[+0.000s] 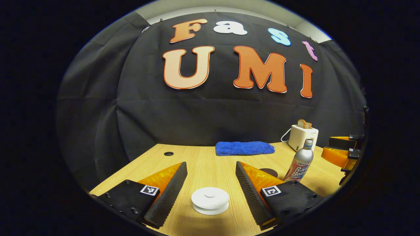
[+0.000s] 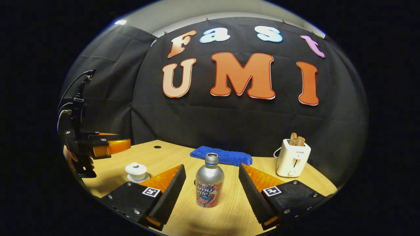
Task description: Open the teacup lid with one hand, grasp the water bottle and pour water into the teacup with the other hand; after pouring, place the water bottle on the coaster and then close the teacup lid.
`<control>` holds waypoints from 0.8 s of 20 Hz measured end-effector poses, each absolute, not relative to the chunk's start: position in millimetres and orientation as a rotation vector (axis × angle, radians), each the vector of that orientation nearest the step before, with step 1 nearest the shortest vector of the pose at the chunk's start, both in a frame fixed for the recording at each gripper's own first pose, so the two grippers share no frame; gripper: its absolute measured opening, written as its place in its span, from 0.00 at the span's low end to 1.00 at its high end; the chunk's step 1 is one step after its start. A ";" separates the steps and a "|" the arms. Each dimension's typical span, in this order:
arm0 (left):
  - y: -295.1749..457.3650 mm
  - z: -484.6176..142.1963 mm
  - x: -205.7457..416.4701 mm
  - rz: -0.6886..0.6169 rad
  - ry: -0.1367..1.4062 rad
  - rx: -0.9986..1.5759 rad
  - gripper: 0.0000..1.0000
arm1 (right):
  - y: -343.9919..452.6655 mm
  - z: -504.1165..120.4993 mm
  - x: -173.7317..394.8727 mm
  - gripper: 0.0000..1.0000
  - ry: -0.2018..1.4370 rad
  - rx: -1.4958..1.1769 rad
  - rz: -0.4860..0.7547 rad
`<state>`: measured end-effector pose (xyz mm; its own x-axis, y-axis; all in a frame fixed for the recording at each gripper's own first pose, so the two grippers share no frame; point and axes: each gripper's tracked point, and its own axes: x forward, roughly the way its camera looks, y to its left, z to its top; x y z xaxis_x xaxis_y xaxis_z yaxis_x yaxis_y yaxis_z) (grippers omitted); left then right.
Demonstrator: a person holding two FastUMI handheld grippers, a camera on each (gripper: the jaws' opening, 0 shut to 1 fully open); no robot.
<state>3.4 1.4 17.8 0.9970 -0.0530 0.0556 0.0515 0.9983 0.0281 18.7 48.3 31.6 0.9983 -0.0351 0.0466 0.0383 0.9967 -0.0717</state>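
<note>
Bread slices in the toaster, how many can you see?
2, side by side in the top of the white toaster at the table's far right: one, the other. More may sit hidden inside.

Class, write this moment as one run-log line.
left gripper: open over teacup lid | right gripper: open around water bottle | lid on

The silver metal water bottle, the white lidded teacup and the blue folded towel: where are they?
Silver metal water bottle [image 2: 209, 183]: right gripper view, middle of its body.
White lidded teacup [image 1: 210, 200]: left gripper view, top of its lid.
Blue folded towel [image 1: 244, 148]: left gripper view, middle of the cloth.
</note>
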 end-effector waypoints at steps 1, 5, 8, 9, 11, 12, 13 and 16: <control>-0.3 10.4 3.4 -0.058 -0.041 0.026 0.98 | 48.5 26.3 21.8 0.97 -0.031 -0.073 -0.036; 3.2 -17.7 21.6 -0.055 0.031 0.011 0.98 | 50.4 10.8 31.4 0.98 0.006 -0.074 -0.028; 1.7 -31.4 28.6 -0.077 0.052 -0.019 0.94 | 49.9 3.0 37.5 0.98 0.025 -0.072 -0.019; 1.8 -37.4 33.2 -0.081 0.062 -0.013 0.93 | 49.7 1.1 39.3 0.98 0.029 -0.074 -0.019; 2.3 -48.0 38.3 -0.075 0.089 0.022 0.85 | 48.4 -4.2 43.2 0.98 0.039 -0.073 -0.019; 1.4 -50.2 42.0 -0.073 0.094 0.034 0.85 | 48.8 -6.8 45.5 0.98 0.046 -0.072 -0.017; 1.7 -56.3 43.9 -0.072 0.111 0.044 0.81 | 48.8 -8.6 45.7 0.98 0.053 -0.072 -0.016; 1.1 -66.8 48.4 -0.070 0.143 0.050 0.70 | 49.4 -13.5 48.9 0.98 0.067 -0.084 -0.014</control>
<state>48.4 1.1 -66.8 0.9873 -0.0665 -0.1443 0.0738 0.9963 0.0452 48.9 49.4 -13.5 0.9976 -0.0166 -0.0668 0.0109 0.9964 -0.0843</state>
